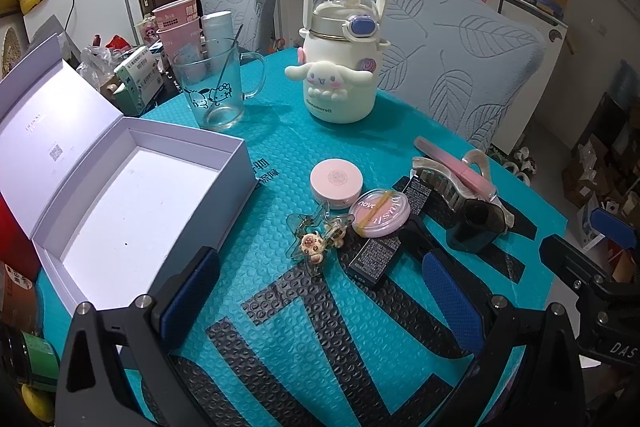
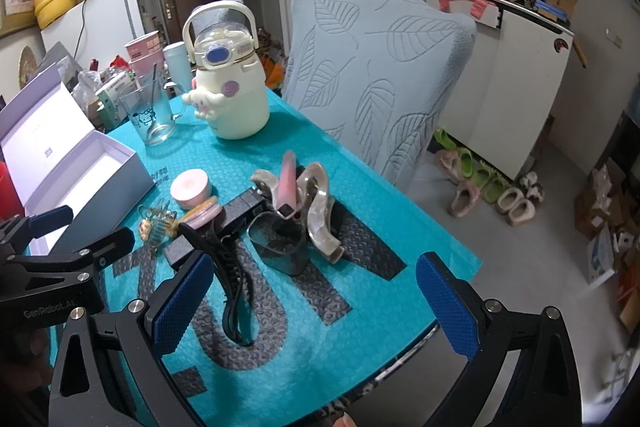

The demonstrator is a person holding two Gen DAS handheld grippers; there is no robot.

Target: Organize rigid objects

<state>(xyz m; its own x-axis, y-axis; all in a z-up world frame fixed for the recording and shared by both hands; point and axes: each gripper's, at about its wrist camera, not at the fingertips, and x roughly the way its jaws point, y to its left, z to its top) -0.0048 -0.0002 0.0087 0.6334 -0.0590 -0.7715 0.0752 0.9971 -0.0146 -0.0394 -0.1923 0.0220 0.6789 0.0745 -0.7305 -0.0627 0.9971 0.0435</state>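
Both my tools hang open and empty, the left tool (image 1: 316, 299) short of the pile, the right tool (image 2: 316, 307) beside it. The cosmetics and hair clips sit heaped mid-counter (image 1: 280, 327); the open white box (image 1: 132, 195) waits left. The blush compact (image 1: 379, 213) rests tilted on the black carton (image 1: 374, 259), so I could topple the heap.

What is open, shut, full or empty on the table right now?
White box: lid open, empty inside.
Glass mug: upright, no drink, a stirrer in it.
White bottle: upright, lid shut.
Pink compact: shut.
Blush compact: shut.
Left gripper: open, holding nothing.
Right gripper: open, holding nothing.
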